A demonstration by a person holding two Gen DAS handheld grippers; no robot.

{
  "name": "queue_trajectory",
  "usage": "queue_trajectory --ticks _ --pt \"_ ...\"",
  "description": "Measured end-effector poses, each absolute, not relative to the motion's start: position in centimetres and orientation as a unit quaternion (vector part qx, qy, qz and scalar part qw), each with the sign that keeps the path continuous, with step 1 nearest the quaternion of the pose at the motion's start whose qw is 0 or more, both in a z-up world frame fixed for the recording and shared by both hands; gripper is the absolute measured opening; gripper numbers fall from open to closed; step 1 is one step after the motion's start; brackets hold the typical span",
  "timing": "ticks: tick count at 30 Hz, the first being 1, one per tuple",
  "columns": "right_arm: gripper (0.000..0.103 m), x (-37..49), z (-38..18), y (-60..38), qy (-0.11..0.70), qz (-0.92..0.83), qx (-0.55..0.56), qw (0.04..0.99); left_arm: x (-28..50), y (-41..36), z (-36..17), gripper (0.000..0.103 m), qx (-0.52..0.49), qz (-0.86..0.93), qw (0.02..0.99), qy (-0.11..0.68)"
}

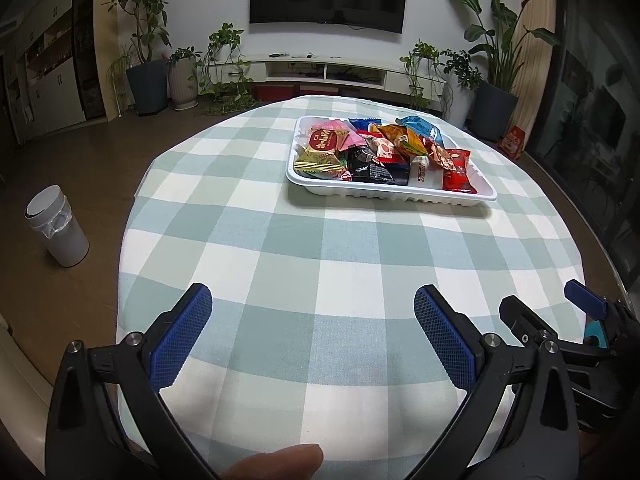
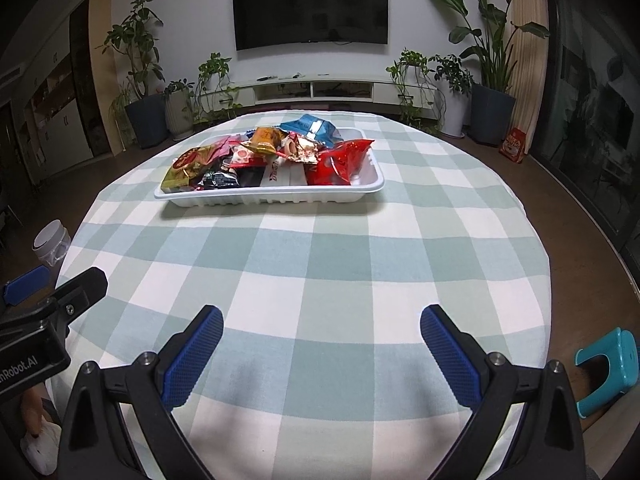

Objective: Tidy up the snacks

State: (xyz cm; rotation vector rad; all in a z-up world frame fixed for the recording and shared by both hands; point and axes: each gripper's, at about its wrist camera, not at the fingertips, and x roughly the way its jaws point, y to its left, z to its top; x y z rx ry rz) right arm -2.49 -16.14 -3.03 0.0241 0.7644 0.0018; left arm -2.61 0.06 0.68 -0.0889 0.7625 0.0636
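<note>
I think the sorting is almost done, or not started; I cannot tell which. All the snacks [image 1: 384, 152] sit piled in the white tray [image 1: 390, 194] on the far part of the bench [image 1: 320, 260]. My left tongs [image 1: 312, 332] and right tongs [image 2: 322, 354] are both spread wide and hold nothing, well back from the tray. No snack lies outside the tray. Next, I would reach toward the tray only if the pile needs tidying.

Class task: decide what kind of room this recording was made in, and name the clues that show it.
Most likely a home living room: a wall-mounted television above a low white media console, flanked by potted houseplants.
</note>
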Motion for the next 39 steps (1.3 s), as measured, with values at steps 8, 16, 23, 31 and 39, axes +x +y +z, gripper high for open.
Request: queue_trajectory --ticks 8,16,23,31,39 --pt "0.101 -2.58 -3.07 -16.22 0.376 0.001 0.012 0.927 -2.62 0.17 0.68 0.103 -0.043 0.032 0.927 0.372" --pt "0.101 -2.60 -3.27 -16.22 0.377 0.001 0.011 0.926 -2.63 0.31 0.63 0.103 -0.041 0.031 0.927 0.371" --pt "0.101 -2.60 -3.26 -16.21 0.378 0.001 0.011 0.926 -2.62 0.31 0.62 0.103 -0.040 0.032 0.927 0.372" --pt "0.101 -2.65 -3.35 -16.19 0.379 0.001 0.010 0.925 -2.61 0.31 0.60 0.103 -0.040 0.032 0.927 0.372" --pt "0.101 -2.61 -3.36 -16.10 0.379 0.001 0.010 0.925 -2.62 0.32 0.61 0.103 -0.040 0.032 0.927 0.371"
